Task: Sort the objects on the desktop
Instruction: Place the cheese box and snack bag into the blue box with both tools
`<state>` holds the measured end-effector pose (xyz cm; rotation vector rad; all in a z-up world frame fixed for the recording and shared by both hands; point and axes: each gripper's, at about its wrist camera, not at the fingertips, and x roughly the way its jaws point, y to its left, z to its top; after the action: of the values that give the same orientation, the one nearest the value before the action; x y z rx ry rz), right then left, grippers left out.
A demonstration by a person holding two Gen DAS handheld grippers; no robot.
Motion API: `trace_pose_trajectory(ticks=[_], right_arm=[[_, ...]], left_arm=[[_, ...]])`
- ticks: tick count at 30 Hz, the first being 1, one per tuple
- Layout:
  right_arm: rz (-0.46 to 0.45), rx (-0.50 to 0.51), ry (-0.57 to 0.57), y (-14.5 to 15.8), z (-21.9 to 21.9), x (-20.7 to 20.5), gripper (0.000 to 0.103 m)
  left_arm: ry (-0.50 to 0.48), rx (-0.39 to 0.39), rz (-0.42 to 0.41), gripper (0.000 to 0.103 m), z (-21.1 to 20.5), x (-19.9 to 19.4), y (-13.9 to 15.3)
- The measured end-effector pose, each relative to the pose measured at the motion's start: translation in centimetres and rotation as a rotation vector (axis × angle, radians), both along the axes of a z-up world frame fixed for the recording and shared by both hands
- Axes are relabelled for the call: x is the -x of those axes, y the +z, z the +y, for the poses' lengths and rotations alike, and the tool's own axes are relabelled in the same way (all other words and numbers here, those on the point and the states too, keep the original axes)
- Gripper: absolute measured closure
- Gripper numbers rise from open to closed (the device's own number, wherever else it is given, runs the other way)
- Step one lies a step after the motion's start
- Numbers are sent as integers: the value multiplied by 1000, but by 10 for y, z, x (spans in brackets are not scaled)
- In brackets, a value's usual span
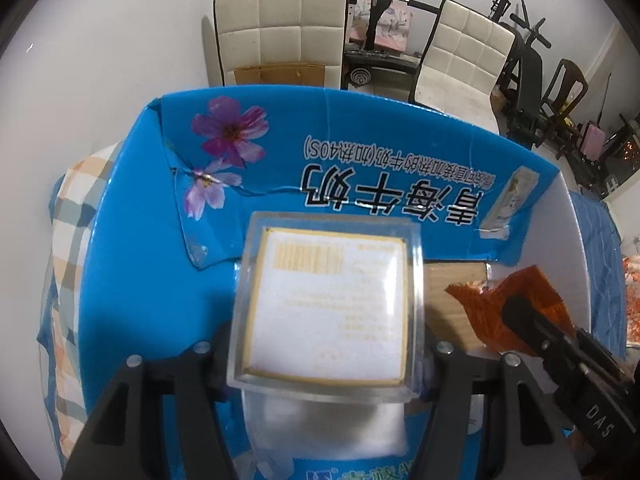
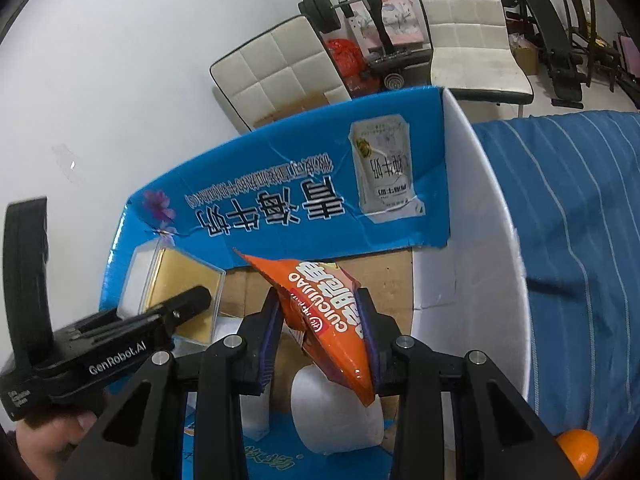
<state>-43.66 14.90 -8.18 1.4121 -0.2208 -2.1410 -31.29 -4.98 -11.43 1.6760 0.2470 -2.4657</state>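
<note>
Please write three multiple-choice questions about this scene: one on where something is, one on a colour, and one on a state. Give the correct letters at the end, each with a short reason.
1. Where is the white roll?
A. inside the blue carton, below the right gripper
B. on a chair
C. on the striped blue cloth

2. What colour is the snack bag?
A. green
B. orange
C. black

3. What is the state of the left gripper?
A. open and empty
B. shut on the clear plastic box
C. shut on an orange fruit

Answers:
1 A, the roll lies on the carton floor under the fingers.
2 B, the bag is orange with white letters.
3 B, both fingers press on the sides of the box.
</note>
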Motion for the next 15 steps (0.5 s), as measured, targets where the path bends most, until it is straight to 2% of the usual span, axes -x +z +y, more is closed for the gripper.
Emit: trace_pose_trajectory(ticks=[15], right_arm=[[-52,-32,10,-14,-3,3,63]], left_arm=[[0,31,-12,39,3,13,-2]])
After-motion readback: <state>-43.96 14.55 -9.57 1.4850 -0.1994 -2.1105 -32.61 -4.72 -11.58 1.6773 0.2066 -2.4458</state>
